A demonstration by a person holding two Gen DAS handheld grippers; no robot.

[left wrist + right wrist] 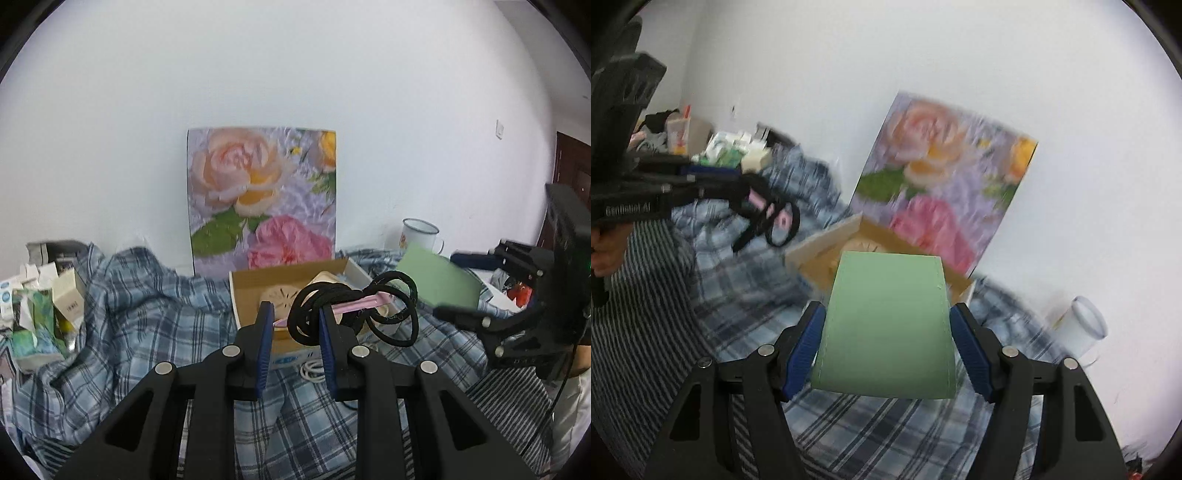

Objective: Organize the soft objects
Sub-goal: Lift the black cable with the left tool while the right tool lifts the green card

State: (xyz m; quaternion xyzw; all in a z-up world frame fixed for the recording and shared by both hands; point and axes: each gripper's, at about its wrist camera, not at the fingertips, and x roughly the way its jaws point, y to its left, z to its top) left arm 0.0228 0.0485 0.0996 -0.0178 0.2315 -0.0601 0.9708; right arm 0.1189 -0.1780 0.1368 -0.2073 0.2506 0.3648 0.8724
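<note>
Low in the left wrist view, the left gripper has its jaws pinching a tangle of black elastic hair ties on a pink card. The right gripper clamps a flat pale-green soft pad. Both hang above the blue plaid cloth, apparently mid-carry. Next, each likely needs lowering into the open cardboard box at centre frame; its contents are partly hidden and the right view is blurred.

Floral panel and white cup are motion-blurred.

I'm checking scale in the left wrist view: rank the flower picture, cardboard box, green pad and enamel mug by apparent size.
1. flower picture
2. cardboard box
3. green pad, nearer the camera, so unsure
4. enamel mug
</note>
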